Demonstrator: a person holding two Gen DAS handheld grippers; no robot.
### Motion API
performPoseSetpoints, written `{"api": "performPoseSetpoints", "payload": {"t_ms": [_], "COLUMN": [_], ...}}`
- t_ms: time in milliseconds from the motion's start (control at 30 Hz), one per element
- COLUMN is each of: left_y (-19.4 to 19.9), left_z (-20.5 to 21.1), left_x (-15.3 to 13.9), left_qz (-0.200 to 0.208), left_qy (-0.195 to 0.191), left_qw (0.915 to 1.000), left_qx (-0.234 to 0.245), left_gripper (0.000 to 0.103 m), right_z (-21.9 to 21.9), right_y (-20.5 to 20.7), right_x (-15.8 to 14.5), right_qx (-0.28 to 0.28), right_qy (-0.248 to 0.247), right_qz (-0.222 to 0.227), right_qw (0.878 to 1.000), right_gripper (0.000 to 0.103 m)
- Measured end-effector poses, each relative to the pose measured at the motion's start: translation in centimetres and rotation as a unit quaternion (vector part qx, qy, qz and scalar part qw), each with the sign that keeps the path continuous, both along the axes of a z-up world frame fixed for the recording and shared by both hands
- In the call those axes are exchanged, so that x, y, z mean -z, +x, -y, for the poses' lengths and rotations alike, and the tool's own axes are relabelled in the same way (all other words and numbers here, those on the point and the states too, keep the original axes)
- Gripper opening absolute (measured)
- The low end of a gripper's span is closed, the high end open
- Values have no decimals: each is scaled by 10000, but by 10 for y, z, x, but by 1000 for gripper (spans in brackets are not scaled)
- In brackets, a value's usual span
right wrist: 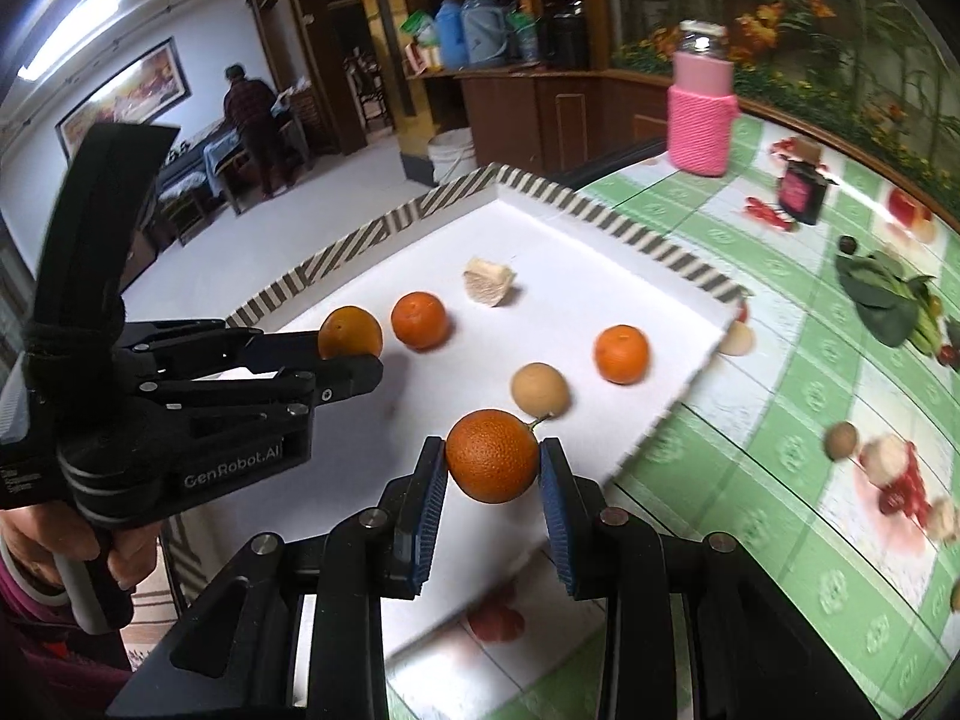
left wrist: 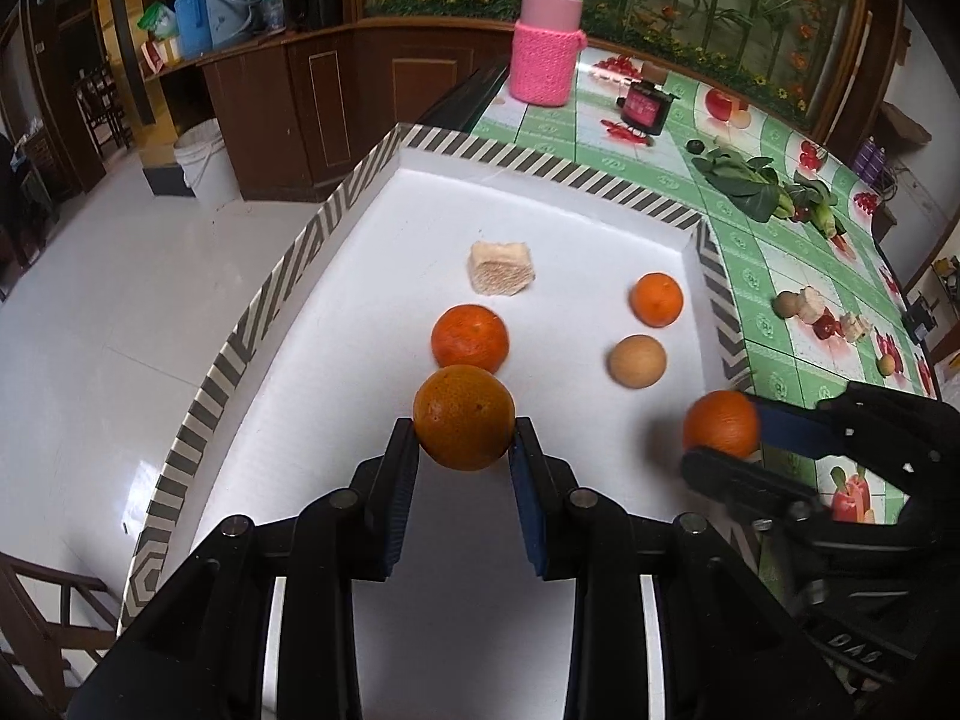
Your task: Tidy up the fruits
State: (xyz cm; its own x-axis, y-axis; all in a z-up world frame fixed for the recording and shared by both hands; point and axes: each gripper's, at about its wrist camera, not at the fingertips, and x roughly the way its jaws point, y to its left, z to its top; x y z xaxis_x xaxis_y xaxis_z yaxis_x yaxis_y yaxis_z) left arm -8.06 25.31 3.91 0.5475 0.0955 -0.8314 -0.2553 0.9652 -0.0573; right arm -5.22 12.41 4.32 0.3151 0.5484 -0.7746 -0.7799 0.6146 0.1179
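Right, both grippers loaded: the left gripper (left wrist: pixel 463 435) pinches a dull orange (left wrist: pixel 464 417) between its blue-faced pads, fruit held above the near part of the white tray (left wrist: pixel 540 222); the right gripper (right wrist: pixel 493 465) pinches a brighter orange with a short stem (right wrist: pixel 492 456), held above the tray's near right edge; in the left wrist view the right gripper (left wrist: pixel 729 441) shows from the side at lower right with its orange (left wrist: pixel 721 423) clamped between the fingers, just over the tray's right rim; in the right wrist view the left gripper (right wrist: pixel 354 354) comes in from the left with its orange (right wrist: pixel 350 332), a hand (right wrist: pixel 129 558) wrapped round its handle below; on the tray floor past the held fruit: a deep orange tangerine (left wrist: pixel 470 338) just behind the left gripper's orange, a tan round fruit (left wrist: pixel 636 360) to its right, a smaller tangerine (left wrist: pixel 656 299) just beyond that near the right wall, all apart from each other; further back a pale cut chunk (left wrist: pixel 500 268), kind unclear, lies alone mid-tray; tray has a grey-and-white striped rim and sits on a table with a green checked cloth (left wrist: pixel 774 276) printed with fruit; on the cloth right of the tray, leafy greens (left wrist: pixel 744 183); far end, a small black box with pink label (left wrist: pixel 647 106), and a jar in a pink knitted sleeve (left wrist: pixel 545 39) upright near the table edge; beyond that wooden cabinets, a white bucket (left wrist: pixel 204 159) on the floor, and a person standing far off in the room (right wrist: pixel 255 120), back turned.
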Motion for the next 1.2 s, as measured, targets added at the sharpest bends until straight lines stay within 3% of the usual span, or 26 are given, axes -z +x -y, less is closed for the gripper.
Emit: {"api": "performPoseSetpoints", "payload": {"t_ms": [400, 433, 500, 533, 567, 633, 767, 867, 1200], "left_y": [3, 3, 2, 1, 1, -1, -3, -3, 10], "left_z": [-6, -7, -7, -8, -9, -8, -4, 6, 60], "left_x": [8, 9, 9, 7, 6, 2, -8, -14, -28], "left_qz": [-147, -159, -159, -130, -91, 8, 140, 252, 420], "left_qy": [-28, -31, -20, -25, -42, -31, 50, 126, 44], "left_qw": [9997, 9997, 9996, 9996, 9996, 9995, 9992, 9990, 9990], "left_qx": [-173, -198, -239, -257, -276, -321, -382, -336, 122], "left_gripper": [29, 29, 36, 46, 54, 61, 67, 67, 68], "right_z": [-26, -26, -22, -19, -15, -9, 18, 39, 109], "right_y": [6, 6, 5, 5, 4, 2, -1, 1, 3], "right_x": [25, 25, 22, 20, 17, 12, -9, -21, -27], "right_qx": [-255, -245, -207, -171, -139, -110, 105, 337, 974], "right_qy": [-362, -329, -217, -176, -137, -95, 207, 468, 395], "right_qz": [-55, -48, -70, -67, -48, 1, 136, 165, 284], "right_qw": [9990, 9991, 9995, 9997, 9998, 9999, 9996, 9982, 9941], "right_gripper": [33, 35, 48, 52, 57, 58, 58, 71, 71]}}
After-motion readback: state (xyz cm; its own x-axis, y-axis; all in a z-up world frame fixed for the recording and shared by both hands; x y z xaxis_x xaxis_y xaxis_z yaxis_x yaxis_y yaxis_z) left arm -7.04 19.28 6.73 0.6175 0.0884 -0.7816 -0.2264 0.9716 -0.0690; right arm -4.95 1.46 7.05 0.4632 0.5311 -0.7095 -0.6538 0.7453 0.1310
